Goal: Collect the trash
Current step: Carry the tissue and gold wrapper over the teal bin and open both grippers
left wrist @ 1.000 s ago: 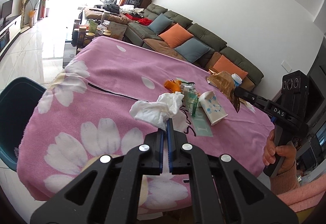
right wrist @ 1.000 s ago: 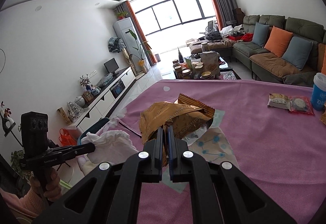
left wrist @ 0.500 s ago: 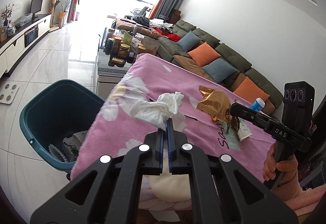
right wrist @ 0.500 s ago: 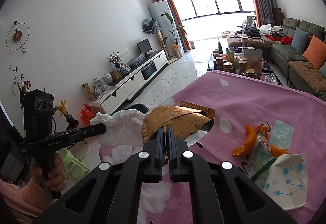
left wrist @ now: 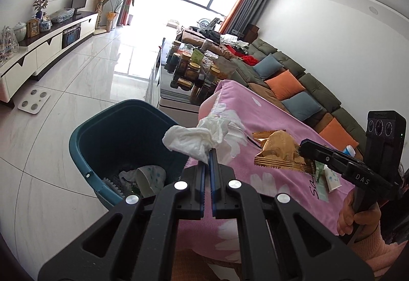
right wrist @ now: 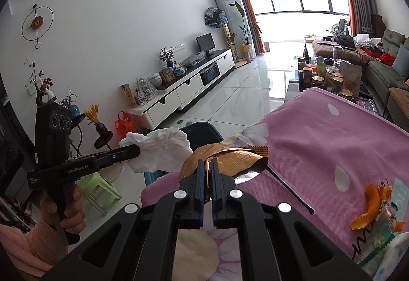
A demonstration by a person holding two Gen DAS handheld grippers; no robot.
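Observation:
My left gripper (left wrist: 209, 153) is shut on a crumpled white tissue (left wrist: 196, 139) and holds it in the air over the near rim of a dark teal bin (left wrist: 107, 127) beside the table. It also shows in the right wrist view (right wrist: 136, 150) with the tissue (right wrist: 163, 150). My right gripper (right wrist: 209, 162) is shut on a gold-brown snack wrapper (right wrist: 230, 160) above the edge of the pink flowered tablecloth (right wrist: 332, 142). In the left wrist view the right gripper (left wrist: 303, 149) holds the wrapper (left wrist: 278, 150) right of the tissue.
The bin holds a paper cup (left wrist: 150, 177) and other trash. Orange peel (right wrist: 368, 206), a green wrapper (right wrist: 378, 237) and a paper cup (left wrist: 332, 178) lie on the table. A coffee table with jars (left wrist: 194, 68), a sofa (left wrist: 294, 81), a green stool (right wrist: 99, 191) and a TV cabinet (right wrist: 189, 94) stand around.
Both grippers have swung left from over the table toward the bin, each carrying its trash. The tissue now hangs over the bin's rim; the wrapper has reached the table's edge.

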